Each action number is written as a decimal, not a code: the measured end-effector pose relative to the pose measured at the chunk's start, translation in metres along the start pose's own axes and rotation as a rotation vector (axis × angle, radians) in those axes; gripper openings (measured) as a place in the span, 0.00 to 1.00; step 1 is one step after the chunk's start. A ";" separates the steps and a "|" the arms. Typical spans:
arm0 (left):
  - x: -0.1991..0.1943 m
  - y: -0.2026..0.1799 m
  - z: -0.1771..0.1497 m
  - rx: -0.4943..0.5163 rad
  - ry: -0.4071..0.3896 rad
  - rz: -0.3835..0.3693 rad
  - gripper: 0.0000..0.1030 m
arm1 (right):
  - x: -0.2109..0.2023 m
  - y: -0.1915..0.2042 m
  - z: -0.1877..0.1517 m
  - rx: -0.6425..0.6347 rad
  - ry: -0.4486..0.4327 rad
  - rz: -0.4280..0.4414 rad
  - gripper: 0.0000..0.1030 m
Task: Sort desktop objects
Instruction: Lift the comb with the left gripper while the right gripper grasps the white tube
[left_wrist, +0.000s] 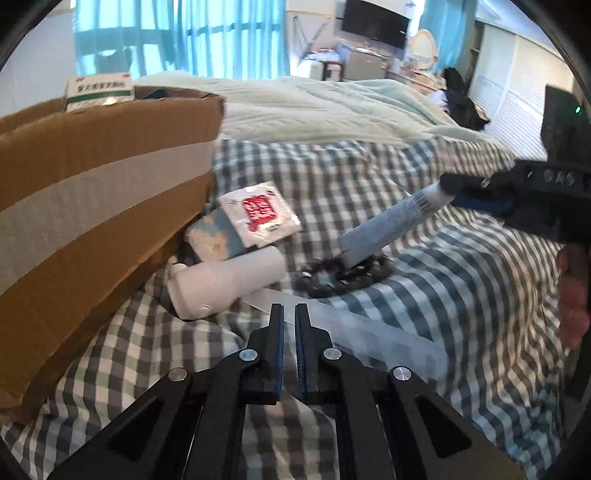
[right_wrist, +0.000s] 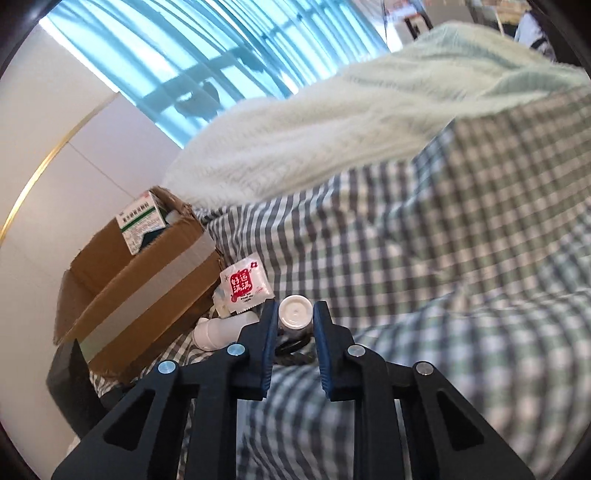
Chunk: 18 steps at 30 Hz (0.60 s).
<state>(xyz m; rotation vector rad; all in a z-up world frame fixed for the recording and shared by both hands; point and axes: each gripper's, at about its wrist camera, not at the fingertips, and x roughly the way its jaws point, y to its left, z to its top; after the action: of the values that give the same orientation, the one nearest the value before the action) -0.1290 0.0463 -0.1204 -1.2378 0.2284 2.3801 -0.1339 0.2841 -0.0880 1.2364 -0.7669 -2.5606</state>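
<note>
1. Bed, checked sheet, pale green blanket bunched at the far side.
2. Cardboard box on the bed at left; a medicine carton sticks up out of it.
3. White bottle lies beside the box, near a red-and-white sachet and a dark chain.
4. Right tool clenched on a tube at its white cap, tube tilted, lower end just above the chain.
5. Left tool clenched, empty, over the sheet.

Red "好运满满" on the white sachet; green-striped medicine box lettering illegible.
</note>
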 end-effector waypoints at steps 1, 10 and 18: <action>0.001 -0.003 0.000 0.012 0.007 -0.001 0.06 | -0.008 -0.002 0.000 -0.007 -0.017 -0.006 0.18; 0.001 -0.006 -0.001 -0.019 0.058 0.010 0.32 | -0.082 0.010 -0.013 -0.224 -0.147 -0.121 0.19; -0.009 0.010 -0.004 -0.205 0.042 0.044 0.63 | -0.067 0.042 -0.071 -0.620 0.012 -0.216 0.35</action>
<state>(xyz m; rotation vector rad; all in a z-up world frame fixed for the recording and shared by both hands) -0.1264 0.0340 -0.1162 -1.3883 0.0249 2.4658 -0.0391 0.2483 -0.0570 1.1575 0.1830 -2.6320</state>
